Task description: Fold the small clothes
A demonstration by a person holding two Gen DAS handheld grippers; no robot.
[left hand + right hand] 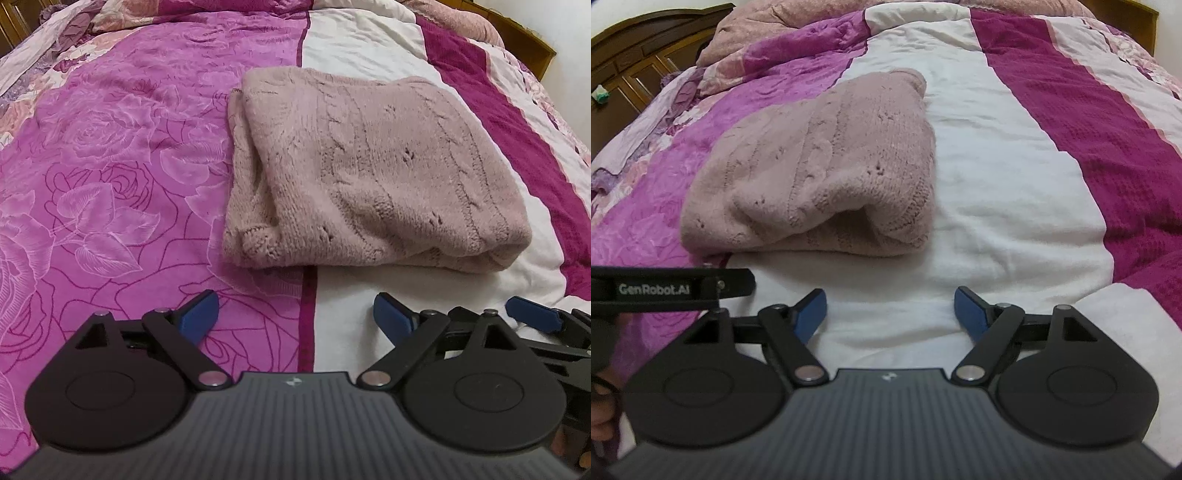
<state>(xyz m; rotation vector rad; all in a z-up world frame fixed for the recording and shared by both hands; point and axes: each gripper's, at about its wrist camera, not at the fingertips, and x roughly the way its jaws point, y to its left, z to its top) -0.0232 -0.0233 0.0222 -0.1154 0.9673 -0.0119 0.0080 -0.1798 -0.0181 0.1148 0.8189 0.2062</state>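
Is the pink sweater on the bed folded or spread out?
Folded: the sweater lies as a compact bundle, layers doubled over at its near edge.

White lettering "GenRobot.AI" stands on the black side of the left tool (668, 288).

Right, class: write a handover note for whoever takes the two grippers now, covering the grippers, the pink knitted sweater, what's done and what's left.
Left gripper: open, nothing between the fingers, just short of the sweater.
Right gripper: open, empty, also short of it.
Pink knitted sweater: lies folded into a thick bundle on the bedspread, across the seam between its pink floral panel and white stripe.
Done: sweater appears folded and released.
Left: perhaps tidy the loose near edge; no other clothes in view.
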